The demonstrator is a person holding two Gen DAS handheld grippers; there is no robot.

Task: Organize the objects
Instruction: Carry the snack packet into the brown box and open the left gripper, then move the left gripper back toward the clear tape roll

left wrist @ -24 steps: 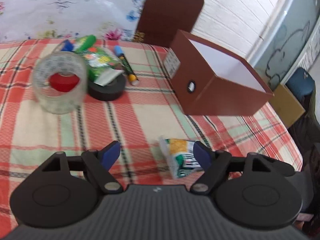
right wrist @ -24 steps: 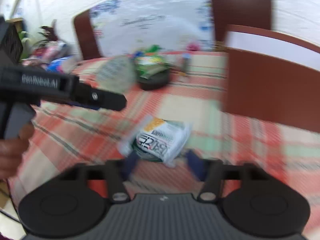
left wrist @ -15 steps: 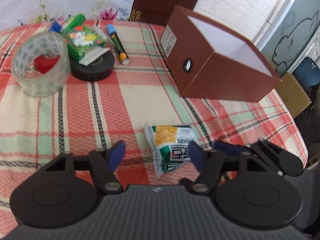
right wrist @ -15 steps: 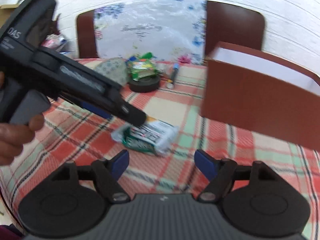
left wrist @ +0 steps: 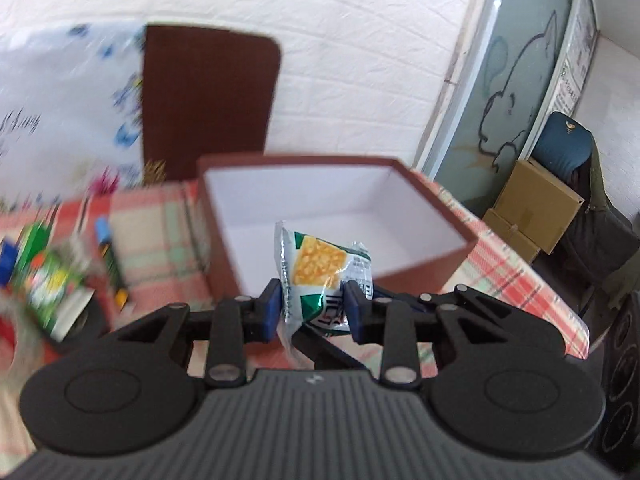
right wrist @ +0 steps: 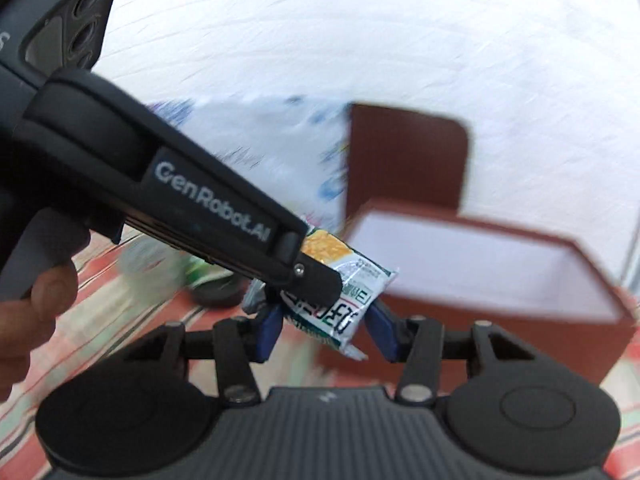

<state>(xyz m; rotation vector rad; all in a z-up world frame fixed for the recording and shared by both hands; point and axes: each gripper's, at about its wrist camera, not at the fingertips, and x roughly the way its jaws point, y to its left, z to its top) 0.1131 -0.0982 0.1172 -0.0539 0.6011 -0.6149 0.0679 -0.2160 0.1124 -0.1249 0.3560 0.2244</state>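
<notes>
My left gripper point(left wrist: 314, 309) is shut on a small snack packet point(left wrist: 322, 266), white and green with a yellow picture, and holds it in the air in front of the open brown box point(left wrist: 428, 266) with a white inside. In the right wrist view the same packet point(right wrist: 340, 300) hangs from the left gripper's finger point(right wrist: 316, 276), just in front of the box point(right wrist: 480, 308). My right gripper point(right wrist: 326, 330) is partly closed around the packet's lower end; whether its pads touch it is unclear.
On the checked tablecloth point(left wrist: 156, 240) left of the box lie a marker point(left wrist: 112, 264), a green packet point(left wrist: 52, 292) and a black tape roll point(right wrist: 216, 292). A brown chair back point(left wrist: 208, 96) stands behind the table. Cardboard boxes point(left wrist: 532, 208) sit right of the table.
The left gripper closed on the snack packet and lifted it off the tablecloth toward the box. The right gripper's jaws narrowed and came up beside the packet.
</notes>
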